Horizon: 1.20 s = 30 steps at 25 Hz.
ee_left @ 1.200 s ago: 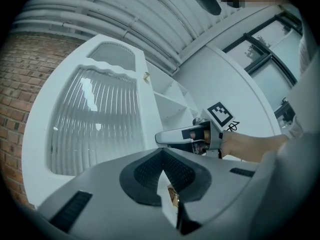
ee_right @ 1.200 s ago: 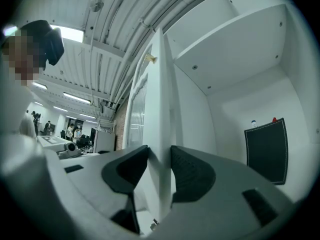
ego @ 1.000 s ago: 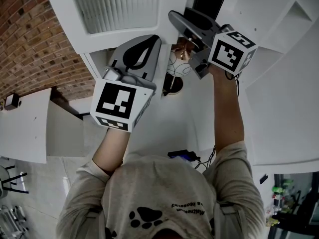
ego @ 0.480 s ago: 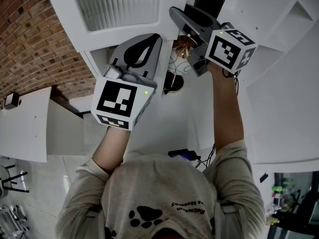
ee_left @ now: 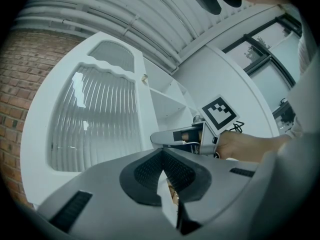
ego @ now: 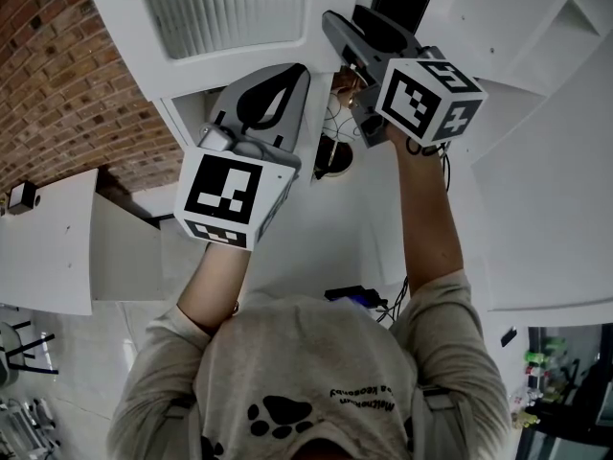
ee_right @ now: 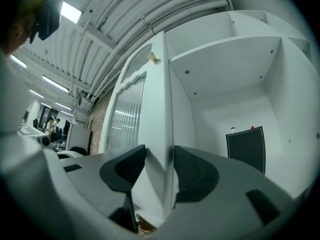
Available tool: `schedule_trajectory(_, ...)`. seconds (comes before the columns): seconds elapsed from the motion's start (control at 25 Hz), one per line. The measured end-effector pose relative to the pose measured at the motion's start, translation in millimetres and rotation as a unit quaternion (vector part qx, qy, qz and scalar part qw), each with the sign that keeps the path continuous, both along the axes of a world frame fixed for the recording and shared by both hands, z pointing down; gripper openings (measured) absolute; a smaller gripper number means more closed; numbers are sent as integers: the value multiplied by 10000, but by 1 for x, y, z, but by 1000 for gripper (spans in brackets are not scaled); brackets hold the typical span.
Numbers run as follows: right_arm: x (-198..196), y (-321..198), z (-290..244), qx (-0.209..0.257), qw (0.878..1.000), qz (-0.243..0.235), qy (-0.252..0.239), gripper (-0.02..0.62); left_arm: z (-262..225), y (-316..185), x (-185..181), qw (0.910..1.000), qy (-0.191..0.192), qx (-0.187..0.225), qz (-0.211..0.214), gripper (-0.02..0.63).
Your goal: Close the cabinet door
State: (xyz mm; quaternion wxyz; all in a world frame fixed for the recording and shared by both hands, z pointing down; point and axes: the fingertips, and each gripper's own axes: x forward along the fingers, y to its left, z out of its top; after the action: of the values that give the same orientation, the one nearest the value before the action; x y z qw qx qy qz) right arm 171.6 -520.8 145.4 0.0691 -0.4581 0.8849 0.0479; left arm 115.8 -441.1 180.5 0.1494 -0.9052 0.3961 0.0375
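The white cabinet door (ego: 225, 8), with a ribbed glass panel, stands open above me. In the right gripper view its edge (ee_right: 162, 109) runs straight between the jaws. My right gripper (ee_right: 160, 159) has just been opening its jaws: the door edge lies between the pads, and the left pad stands clear of it. In the head view the right gripper (ego: 340, 36) reaches up at that edge. My left gripper (ee_left: 162, 154) is shut, its pads meeting at the tips just below the door (ee_left: 95, 119). It hangs to the left of the right gripper (ee_left: 165, 138).
Inside the cabinet stands a black flat object (ee_right: 245, 146) under a white shelf (ee_right: 225, 49). Cables and a round dark thing (ego: 335, 151) hang between the two grippers. A brick wall (ego: 57, 65) and a white table (ego: 48, 247) are at the left.
My right gripper has turned and its marker cube has shifted a little left. Its jaws stand wider round the door edge. The left gripper has not moved.
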Motion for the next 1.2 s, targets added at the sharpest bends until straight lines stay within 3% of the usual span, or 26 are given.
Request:
schedule_trajectory(0.48,3,-6,0,-137,9988,467,-111,210,3,-3,-10,10000,-23,-64,0,8)
schedule_trajectory(0.96,-5,24,-3,225,9931,1122,238,208,5,4,-31,9998,42,-193,-73,8)
schedule_trajectory(1.2,-21,48,-2,315,9931,1108,198,156,1,14,-46,9997,117,-156,-148,8)
